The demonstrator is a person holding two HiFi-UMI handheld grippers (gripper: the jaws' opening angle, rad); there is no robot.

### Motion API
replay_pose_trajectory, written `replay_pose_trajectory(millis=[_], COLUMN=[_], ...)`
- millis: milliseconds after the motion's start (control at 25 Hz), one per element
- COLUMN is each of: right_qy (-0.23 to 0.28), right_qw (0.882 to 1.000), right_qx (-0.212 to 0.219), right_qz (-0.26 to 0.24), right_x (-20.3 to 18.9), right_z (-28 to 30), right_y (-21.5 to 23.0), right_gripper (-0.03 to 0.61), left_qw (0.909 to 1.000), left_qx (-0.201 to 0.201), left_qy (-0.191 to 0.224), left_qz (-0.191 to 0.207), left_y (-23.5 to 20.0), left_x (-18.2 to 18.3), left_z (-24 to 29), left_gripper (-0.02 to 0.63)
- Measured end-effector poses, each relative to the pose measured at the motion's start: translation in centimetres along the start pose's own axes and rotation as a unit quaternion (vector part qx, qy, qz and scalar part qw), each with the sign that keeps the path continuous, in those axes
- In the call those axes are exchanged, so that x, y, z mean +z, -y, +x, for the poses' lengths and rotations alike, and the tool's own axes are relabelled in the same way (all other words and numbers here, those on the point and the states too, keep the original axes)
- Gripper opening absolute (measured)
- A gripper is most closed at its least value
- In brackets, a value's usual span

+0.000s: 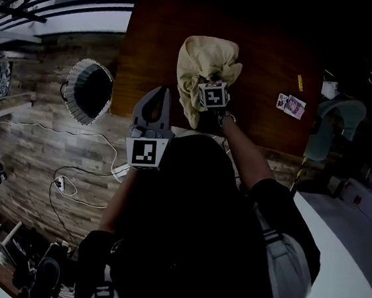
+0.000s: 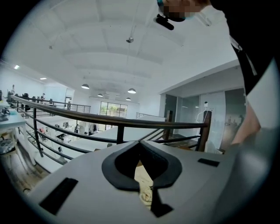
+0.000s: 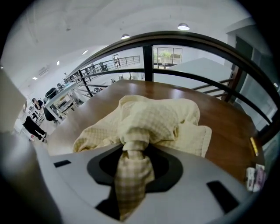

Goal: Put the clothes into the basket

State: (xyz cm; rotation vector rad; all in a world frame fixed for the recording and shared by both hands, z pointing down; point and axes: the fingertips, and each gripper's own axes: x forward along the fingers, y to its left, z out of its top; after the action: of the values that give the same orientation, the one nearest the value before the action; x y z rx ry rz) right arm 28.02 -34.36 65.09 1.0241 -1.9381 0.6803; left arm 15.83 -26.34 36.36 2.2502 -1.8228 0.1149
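My right gripper (image 3: 133, 151) pinches one narrow fold of the pale yellow checked cloth (image 3: 157, 120) on the brown wooden tabletop (image 1: 277, 55) — risk: it slips free short of the white ribbed basket (image 1: 75, 79) on the floor — left gripper (image 2: 140, 144) pressed together, idle.
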Motion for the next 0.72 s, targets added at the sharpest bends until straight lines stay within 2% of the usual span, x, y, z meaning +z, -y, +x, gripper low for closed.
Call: replay_pose_trajectory(millis=[280, 600, 720], right_qy=[0.043, 0.09, 0.102], right_qw=[0.998, 0.992, 0.99], right_qx=[0.033, 0.067, 0.076], right_qz=[-0.032, -0.06, -0.067], right_x=[3.7, 7.0, 7.7], right_z=[-1.6, -3.7, -4.7], right_y=[-2.9, -7.5, -8.8], right_gripper=[0.126, 0.126, 0.126], left_qw=[0.9984, 0.9952, 0.9932], left_qx=[0.052, 0.091, 0.106], left_qy=[0.02, 0.035, 0.047], left_qz=[-0.011, -0.005, -0.015], left_y=[-2.8, -5.4, -6.3], left_x=[0.4, 0.2, 0.5], left_z=[-2.3, -5.0, -6.2], left_gripper=[0.013, 0.013, 0.014])
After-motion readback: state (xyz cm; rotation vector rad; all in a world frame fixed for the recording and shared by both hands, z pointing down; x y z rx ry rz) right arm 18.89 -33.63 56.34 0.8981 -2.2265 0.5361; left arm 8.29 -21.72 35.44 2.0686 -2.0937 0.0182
